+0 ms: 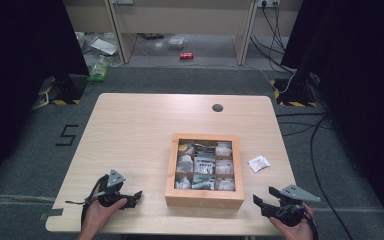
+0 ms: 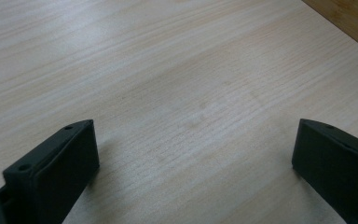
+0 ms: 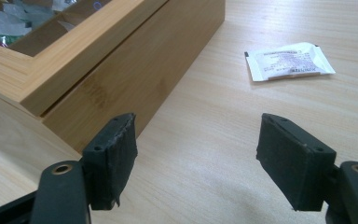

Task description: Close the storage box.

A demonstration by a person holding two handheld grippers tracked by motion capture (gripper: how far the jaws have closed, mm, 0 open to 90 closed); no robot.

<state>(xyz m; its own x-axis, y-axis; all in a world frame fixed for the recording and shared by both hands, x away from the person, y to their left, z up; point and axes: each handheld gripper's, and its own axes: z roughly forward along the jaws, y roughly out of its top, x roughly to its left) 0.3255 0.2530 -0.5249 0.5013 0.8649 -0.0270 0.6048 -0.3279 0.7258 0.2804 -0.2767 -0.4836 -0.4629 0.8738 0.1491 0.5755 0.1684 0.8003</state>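
Observation:
A shallow wooden box [image 1: 204, 201] sits at the table's middle front, its compartments holding several pale sachets. One white sachet [image 1: 258, 163] lies loose on the table to the box's right. My left gripper [image 1: 136, 197] rests low at the front left, pointing toward the box, open, with bare wood between its jaws [image 2: 196, 129]. At the front right, my right gripper [image 1: 266, 196] is open and nothing sits between its jaws. In the right gripper view it [image 3: 198, 122] faces the box's corner [image 3: 135, 70], with the sachet [image 3: 289, 60] beyond it.
A dark round grommet [image 1: 217, 107] marks the table's far side. On the floor beyond lie a red can [image 1: 186, 55] and a green bottle [image 1: 99, 70]. Black stands and cables flank the table at left and right.

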